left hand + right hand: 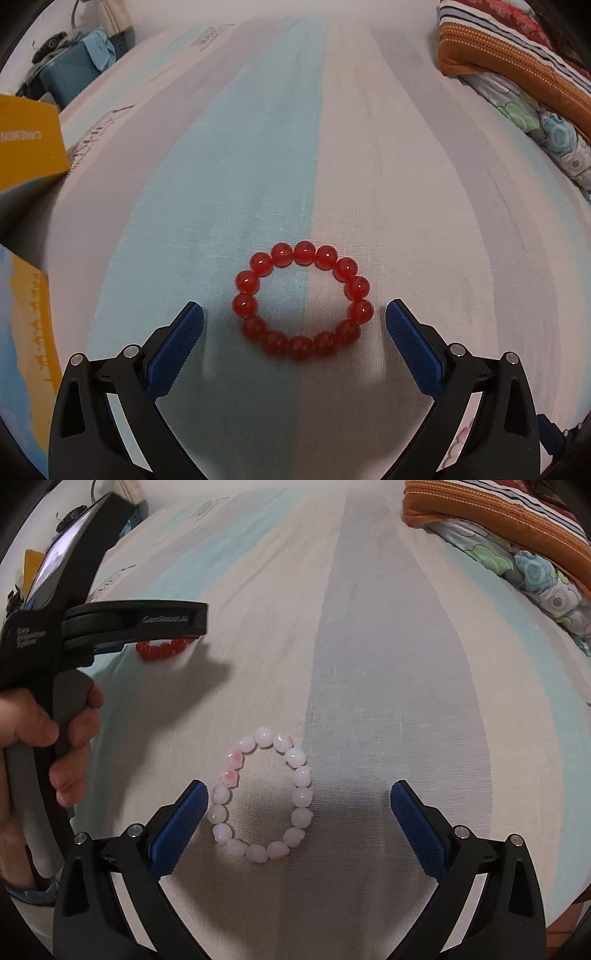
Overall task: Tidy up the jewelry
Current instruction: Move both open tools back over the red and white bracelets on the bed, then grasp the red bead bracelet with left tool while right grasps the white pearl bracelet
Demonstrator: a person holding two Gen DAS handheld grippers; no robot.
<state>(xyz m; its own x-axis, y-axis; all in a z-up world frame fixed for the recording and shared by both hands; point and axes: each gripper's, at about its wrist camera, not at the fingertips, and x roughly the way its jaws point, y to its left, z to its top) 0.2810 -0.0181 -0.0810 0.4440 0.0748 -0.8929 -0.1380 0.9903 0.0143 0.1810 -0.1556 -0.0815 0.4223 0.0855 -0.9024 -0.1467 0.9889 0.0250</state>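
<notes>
While both pairs of jaws gape wide, we centre our left gripper (294,314) on the red glass-bead bracelet (302,300) at lower centre, whereas the pale pink bead bracelet (261,795) lies left of our right gripper (299,794).

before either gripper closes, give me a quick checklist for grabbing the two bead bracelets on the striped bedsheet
1. Left gripper open: ok, jaws spread wide.
2. Round red bead bracelet centred between the left jaws: ok, whole ring sits in the gap.
3. Right gripper open: ok.
4. Pale pink bead bracelet centred under the right gripper: not ok, it sits toward the left blue finger.
5. Both bracelets flat on the striped bedsheet, nothing tangled: ok.
6. Fingertips low enough to catch beads: cannot tell.
</notes>
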